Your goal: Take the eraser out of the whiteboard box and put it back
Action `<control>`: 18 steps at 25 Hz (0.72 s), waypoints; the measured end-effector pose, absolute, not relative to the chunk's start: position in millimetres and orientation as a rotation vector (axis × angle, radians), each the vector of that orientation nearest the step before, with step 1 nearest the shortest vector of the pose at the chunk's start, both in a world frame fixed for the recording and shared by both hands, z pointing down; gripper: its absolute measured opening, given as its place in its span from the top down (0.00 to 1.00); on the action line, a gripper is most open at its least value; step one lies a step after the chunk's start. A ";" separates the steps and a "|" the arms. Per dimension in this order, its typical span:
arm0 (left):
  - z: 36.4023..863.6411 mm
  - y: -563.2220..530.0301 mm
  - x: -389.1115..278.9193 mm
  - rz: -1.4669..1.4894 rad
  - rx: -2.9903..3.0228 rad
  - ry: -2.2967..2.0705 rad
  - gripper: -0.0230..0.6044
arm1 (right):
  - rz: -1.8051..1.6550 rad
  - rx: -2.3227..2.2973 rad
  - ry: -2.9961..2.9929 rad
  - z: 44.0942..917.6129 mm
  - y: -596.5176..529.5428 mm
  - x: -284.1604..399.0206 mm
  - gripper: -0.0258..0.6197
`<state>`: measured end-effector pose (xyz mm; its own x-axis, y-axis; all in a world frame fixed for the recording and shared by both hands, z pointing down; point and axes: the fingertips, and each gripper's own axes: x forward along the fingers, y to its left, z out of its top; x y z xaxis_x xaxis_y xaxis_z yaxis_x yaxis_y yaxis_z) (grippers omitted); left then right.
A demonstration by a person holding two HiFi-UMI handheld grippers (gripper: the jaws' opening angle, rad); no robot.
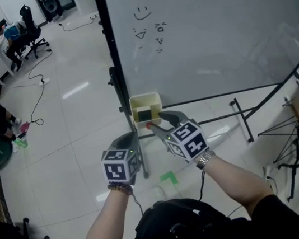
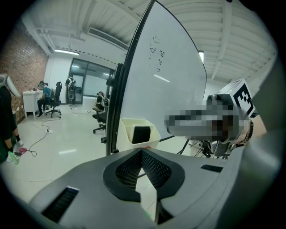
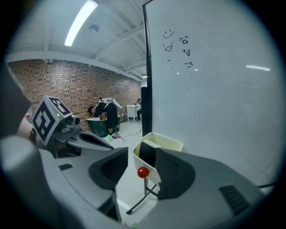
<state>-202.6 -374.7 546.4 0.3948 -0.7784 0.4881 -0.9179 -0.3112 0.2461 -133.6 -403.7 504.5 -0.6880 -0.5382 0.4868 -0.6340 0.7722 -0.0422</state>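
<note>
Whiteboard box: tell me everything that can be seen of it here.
The whiteboard box is cream, open-topped, plastic by its look, its walls tapering downward. It hangs upright at the lower left corner of the whiteboard, beside the dark frame post. A black eraser stands inside it. A small red ball shows at its front wall.

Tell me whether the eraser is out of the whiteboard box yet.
No, the dark eraser sits inside the cream box mounted at the lower edge of the whiteboard.
</note>
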 end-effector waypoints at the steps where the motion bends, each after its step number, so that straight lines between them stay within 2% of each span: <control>1: 547.7 -378.0 -204.8 0.384 2.169 -1.444 0.96 | 0.281 0.883 -2.503 506.9 -408.9 -135.6 0.62; 18: 565.2 -415.4 -232.2 0.394 2.143 -1.404 0.96 | 0.204 0.833 -2.406 533.6 -455.2 -161.9 0.58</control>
